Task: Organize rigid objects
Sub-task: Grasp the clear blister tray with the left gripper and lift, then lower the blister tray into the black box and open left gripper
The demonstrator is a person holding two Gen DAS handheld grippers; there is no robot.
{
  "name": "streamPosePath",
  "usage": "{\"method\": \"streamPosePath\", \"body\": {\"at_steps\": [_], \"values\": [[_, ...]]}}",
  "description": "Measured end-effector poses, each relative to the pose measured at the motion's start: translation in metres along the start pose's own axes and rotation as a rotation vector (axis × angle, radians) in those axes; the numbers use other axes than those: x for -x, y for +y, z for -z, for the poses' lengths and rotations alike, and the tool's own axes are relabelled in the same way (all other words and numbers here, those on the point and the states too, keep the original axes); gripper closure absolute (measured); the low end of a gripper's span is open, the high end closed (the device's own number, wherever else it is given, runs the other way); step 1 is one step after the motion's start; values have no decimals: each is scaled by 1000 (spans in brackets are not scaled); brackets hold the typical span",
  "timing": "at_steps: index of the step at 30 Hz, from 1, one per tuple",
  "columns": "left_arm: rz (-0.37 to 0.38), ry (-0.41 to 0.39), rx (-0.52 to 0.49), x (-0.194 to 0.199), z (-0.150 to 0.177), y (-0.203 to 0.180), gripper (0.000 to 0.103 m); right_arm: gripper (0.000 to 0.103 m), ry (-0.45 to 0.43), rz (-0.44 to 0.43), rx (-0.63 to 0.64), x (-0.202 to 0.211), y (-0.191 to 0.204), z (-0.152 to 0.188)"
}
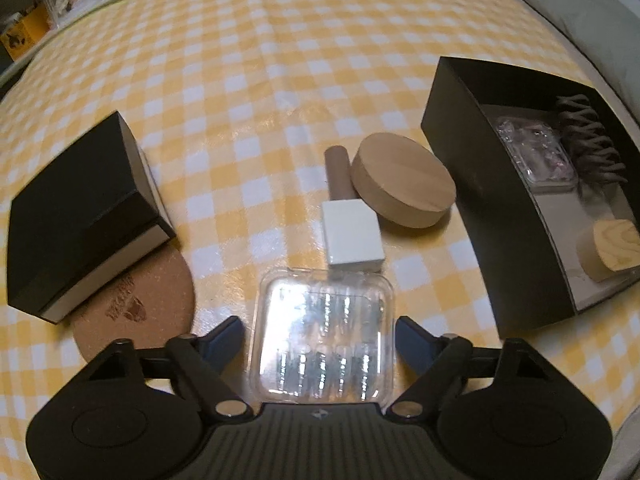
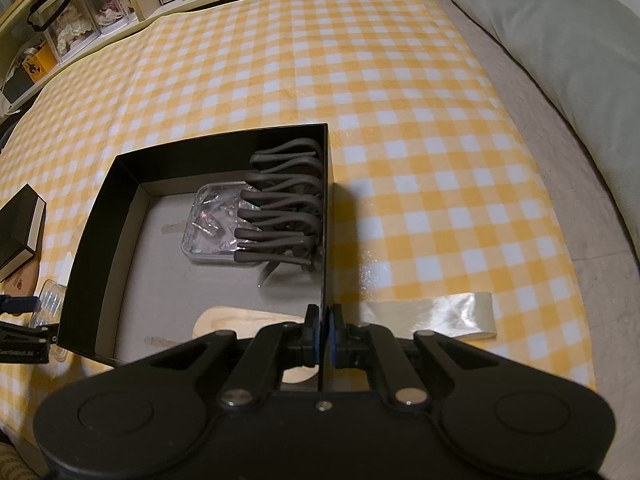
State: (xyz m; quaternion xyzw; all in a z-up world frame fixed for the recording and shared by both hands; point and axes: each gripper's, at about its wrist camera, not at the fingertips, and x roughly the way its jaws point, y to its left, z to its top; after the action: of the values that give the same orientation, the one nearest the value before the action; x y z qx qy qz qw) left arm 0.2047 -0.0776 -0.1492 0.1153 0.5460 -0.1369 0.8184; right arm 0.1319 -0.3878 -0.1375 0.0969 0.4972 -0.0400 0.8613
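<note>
The clear plastic case [image 1: 324, 334] lies flat on the checked cloth [image 1: 280, 80], right between the fingers of the left gripper [image 1: 320, 332]. The jaws stand open on either side of it, and I cannot tell whether the pads touch its walls yet. It looks light, thin-walled and glossy — likely slippery and apt to flex or pop open, so a gentle squeeze across its two side walls, low and near the middle, seems safest.

At twelve o'clock from it sits a small white box [image 1: 352, 236], then a brown tube [image 1: 339, 172] and a round wooden disc [image 1: 402, 180]. At nine o'clock a black box [image 1: 76, 216] rests on a cork mat [image 1: 148, 300].

At two o'clock stands the open black bin [image 1: 472, 176]; the right gripper [image 2: 323, 336] is clamped on its wall, steadying it — the likely destination.
</note>
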Motion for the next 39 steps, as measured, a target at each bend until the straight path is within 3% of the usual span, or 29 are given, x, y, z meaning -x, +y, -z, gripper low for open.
{"method": "streamPosePath", "body": {"at_steps": [1,8,15,18,23,30,39], "values": [[4,2,2,1,-1,0,30,98,0,0,0,0,0,0],[-1,13,88,12,-2,5,30,98,0,0,0,0,0,0],[151,-158,239,74,-17,-3,30,98,0,1,2,1,1,0],[224,-191,276,88,-25,-18,30,98,0,2,3,1,1,0],[279,-194,268,90,-34,-54,30,98,0,2,4,1,1,0],[309,-173,273,77,-38,-91,30,98,0,2,4,1,1,0],[242,-151,295,49,-39,-109,30,98,0,3,4,1,2,0]]}}
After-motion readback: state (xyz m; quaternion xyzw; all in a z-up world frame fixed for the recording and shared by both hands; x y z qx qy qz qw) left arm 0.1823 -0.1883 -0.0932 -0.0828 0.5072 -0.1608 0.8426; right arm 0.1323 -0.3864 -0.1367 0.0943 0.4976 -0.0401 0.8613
